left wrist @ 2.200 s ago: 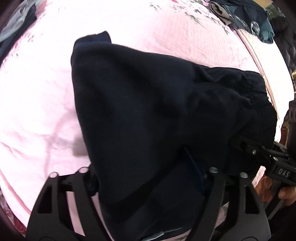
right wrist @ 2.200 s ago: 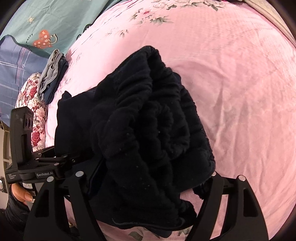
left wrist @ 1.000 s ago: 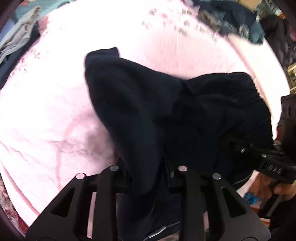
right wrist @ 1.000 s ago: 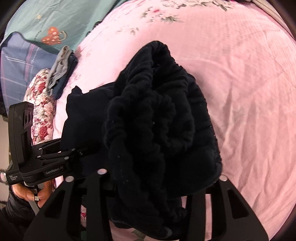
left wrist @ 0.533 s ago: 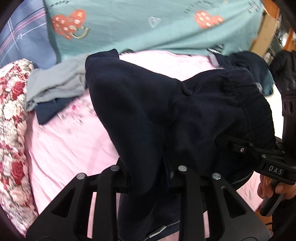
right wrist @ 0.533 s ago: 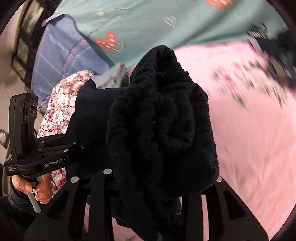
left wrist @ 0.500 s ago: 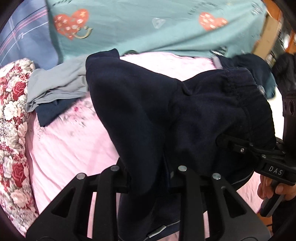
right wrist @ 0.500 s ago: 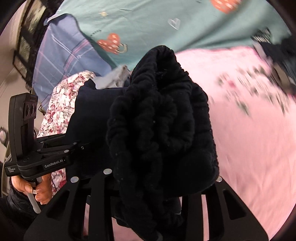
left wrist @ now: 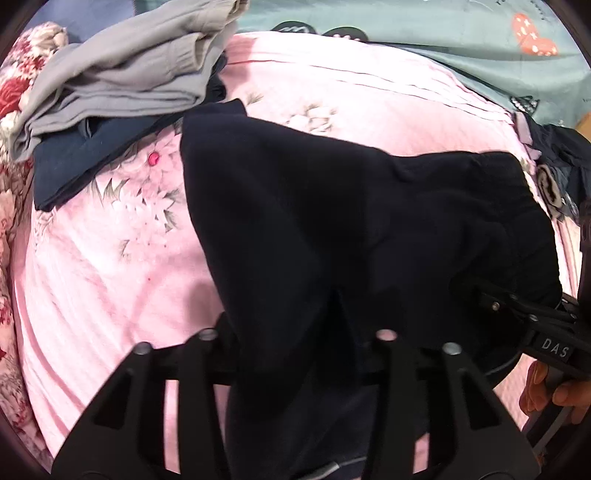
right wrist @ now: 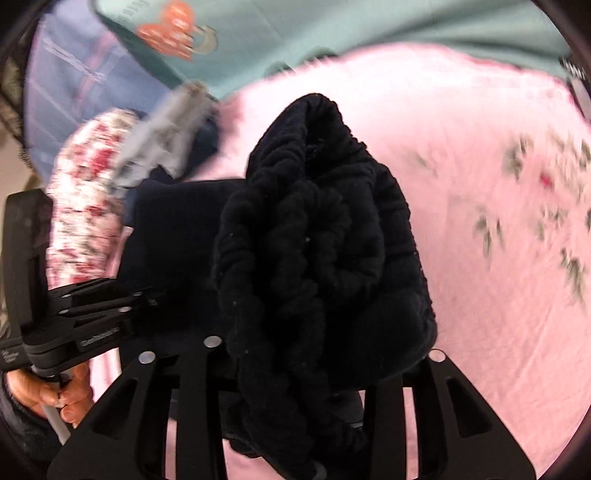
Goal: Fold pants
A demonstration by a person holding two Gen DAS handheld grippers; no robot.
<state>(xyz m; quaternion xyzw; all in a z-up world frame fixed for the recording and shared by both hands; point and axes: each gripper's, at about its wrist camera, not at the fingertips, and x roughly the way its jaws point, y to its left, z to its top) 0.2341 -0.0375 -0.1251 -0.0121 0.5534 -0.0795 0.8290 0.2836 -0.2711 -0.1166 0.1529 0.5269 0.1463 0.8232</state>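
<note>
1. A rose-printed cushion [left wrist: 14, 96] is seen at the far left, beyond the edge of the pink sheet [left wrist: 110, 266], a softly ribbed cotton with pale flower sprays.
2. A stack of folded clothes [left wrist: 122, 77], ribbed grey knit over smooth navy cloth, is laid on the sheet's upper left corner.
3. The dark navy pants [left wrist: 314, 221], thick and fleecy, are held bunched just above the middle of the sheet, a blunt corner being pointed toward the stack.
4. The left gripper [left wrist: 295, 339] is being opened; matte black fingers are set either side of a hanging fold, and whether it is pressed cannot be told.
5. The right gripper [right wrist: 321, 350] is likewise being opened, the gathered, ridged waistband lying between its fingers.
6. A teal cover [left wrist: 443, 33] with red hearts is spread behind the sheet.
</note>
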